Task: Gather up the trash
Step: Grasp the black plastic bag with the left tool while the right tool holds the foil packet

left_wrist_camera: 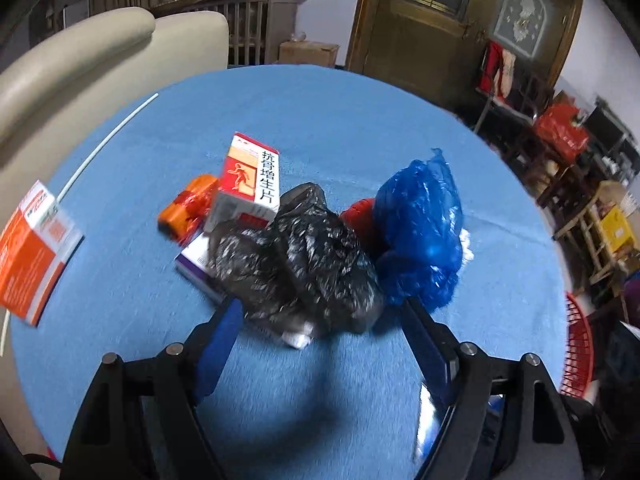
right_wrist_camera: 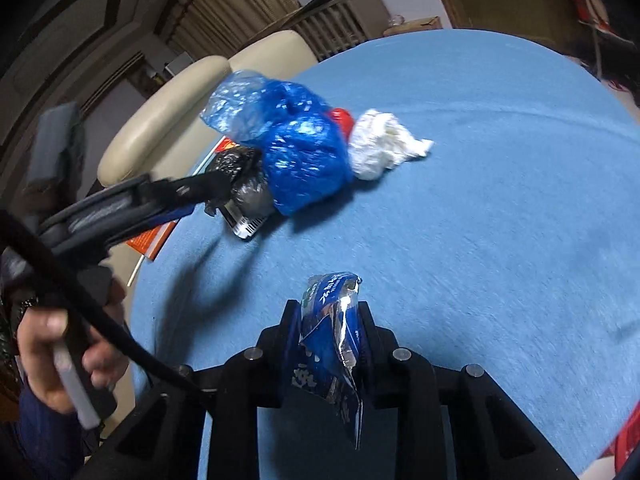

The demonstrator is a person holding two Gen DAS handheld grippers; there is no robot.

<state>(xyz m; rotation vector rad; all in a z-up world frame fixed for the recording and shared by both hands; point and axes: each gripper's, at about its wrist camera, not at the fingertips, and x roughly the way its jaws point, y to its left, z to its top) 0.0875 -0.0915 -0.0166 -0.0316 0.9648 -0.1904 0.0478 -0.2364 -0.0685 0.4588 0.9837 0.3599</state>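
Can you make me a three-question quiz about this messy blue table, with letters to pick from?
1. Where is the white crumpled tissue?
A. beside the blue plastic bag
B. inside the black plastic bag
C. on the sofa

2. What colour is the tablecloth?
A. green
B. blue
C. yellow

3. What is the right hand-held gripper doing?
A. standing open with nothing in it
B. holding a red cap
C. holding a blue foil wrapper

Answers: 1 A, the tissue lies against the blue bag's side. 2 B, both views show blue cloth. 3 C, the wrapper sits pinched between its fingers.
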